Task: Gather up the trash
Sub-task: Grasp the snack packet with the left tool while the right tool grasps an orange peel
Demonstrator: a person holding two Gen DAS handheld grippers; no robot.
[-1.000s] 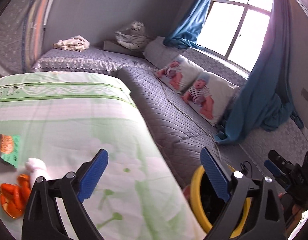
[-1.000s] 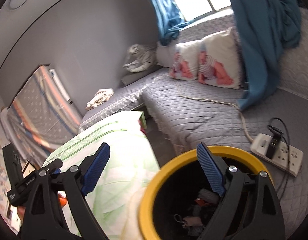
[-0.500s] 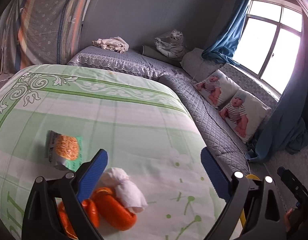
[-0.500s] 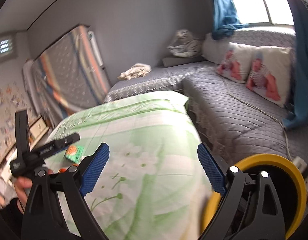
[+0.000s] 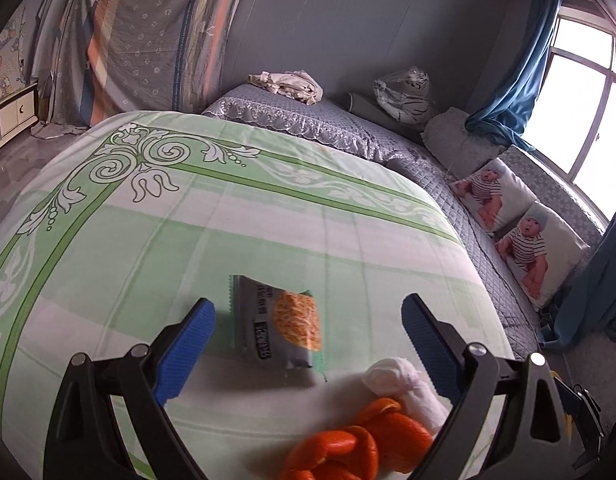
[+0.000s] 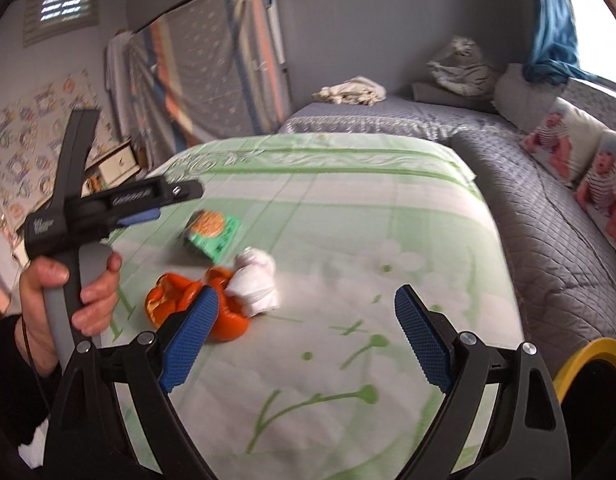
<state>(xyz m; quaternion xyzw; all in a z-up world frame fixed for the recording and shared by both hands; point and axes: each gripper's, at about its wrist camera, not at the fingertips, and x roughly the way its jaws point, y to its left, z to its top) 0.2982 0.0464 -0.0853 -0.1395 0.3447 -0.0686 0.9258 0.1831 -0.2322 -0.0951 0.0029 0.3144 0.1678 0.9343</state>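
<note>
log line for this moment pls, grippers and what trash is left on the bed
left hand-held gripper: open, over snack wrapper | right hand-held gripper: open, empty | orange peel, crumpled tissue on bed | yellow-rimmed bin beside bed

Two black-framed grippers: left gripper [image 5: 308, 332] and right gripper [image 6: 306, 334], blue ribbed pads, silver screws, grey handle; black sleeve [image 6: 4, 364] lower left.

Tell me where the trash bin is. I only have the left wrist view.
Observer: The yellow-rimmed bin stands past the right edge of the green cloth, low in the right wrist view.
Operator: Is the right gripper carrying anything?
Observer: No, the right gripper is open and holds nothing.
Operator: What's nearest it?
Observer: The orange peel, just behind its left-side finger, next to the white tissue wad.
</note>
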